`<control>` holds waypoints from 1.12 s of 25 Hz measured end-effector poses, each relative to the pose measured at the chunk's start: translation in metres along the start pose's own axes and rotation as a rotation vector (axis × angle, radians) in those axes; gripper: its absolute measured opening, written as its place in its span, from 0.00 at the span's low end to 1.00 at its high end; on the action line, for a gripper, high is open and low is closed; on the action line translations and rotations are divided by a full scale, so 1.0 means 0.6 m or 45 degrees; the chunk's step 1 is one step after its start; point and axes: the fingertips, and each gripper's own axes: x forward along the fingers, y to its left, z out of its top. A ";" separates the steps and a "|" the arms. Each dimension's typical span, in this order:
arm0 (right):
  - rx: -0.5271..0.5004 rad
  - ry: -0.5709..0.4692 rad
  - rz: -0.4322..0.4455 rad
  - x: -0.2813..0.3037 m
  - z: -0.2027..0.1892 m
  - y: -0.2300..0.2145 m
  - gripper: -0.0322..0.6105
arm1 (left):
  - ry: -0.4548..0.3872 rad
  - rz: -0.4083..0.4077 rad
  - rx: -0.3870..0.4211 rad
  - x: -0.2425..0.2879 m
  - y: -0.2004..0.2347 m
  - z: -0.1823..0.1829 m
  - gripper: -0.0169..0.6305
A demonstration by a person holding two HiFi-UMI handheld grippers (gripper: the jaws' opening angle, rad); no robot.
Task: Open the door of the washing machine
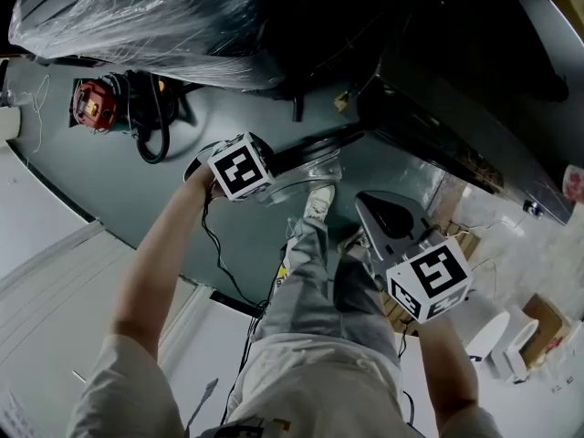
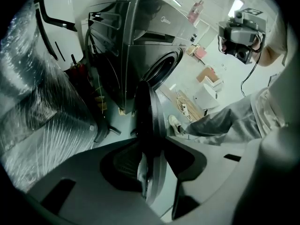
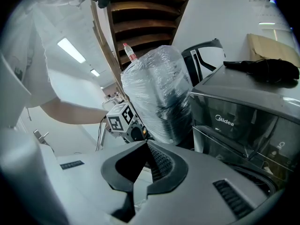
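1. Grey-rimmed and round, the door (image 2: 151, 125) is standing swung out from the front of the washing machine (image 2: 126, 41), leaving the drum opening (image 2: 165, 68) uncovered. By my reading it is already partly open.
2. Its far edge is meeting the washing machine's front, where the hinge appears to be, and its free edge is lying nearest the person. Seen edge-on from the left gripper view, the door's long line is running straight away from the left tongs (image 2: 152, 146) towards the washing machine.
3. Those left tongs are standing about half apart and clamping the door's rim, one pad pressing on each face.
4. The right tongs (image 3: 142, 143) are hanging with their jaws together and nothing between them. They are well apart from the door and facing the washing machine's control panel from the far side of the person's leg (image 1: 315, 272).
5. The left hand is the nearer one, being on the door itself. As I judge it, the coming pull is depending on the hinge: it should be sweeping in an arc away from the washing machine's front, across the door's face. Pulling along its length would only be dragging on the hinge.
6. A plastic-wrapped bundle (image 2: 42, 111) is standing just beside the washing machine on the door's outer side, and it may be limiting how wide the door can swing.
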 end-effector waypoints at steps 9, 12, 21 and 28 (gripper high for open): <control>-0.015 -0.003 0.004 0.017 0.011 0.016 0.09 | -0.010 0.015 0.037 -0.010 0.020 0.000 0.28; -0.022 0.002 -0.001 0.016 0.008 0.022 0.09 | -0.012 0.005 0.025 0.001 0.019 -0.006 0.28; 0.016 -0.011 -0.060 -0.012 0.009 0.025 0.08 | -0.214 0.158 -0.033 -0.044 0.015 0.017 0.28; 0.051 -0.070 -0.119 -0.071 0.028 0.021 0.09 | -0.409 0.326 0.014 -0.113 -0.034 0.064 0.22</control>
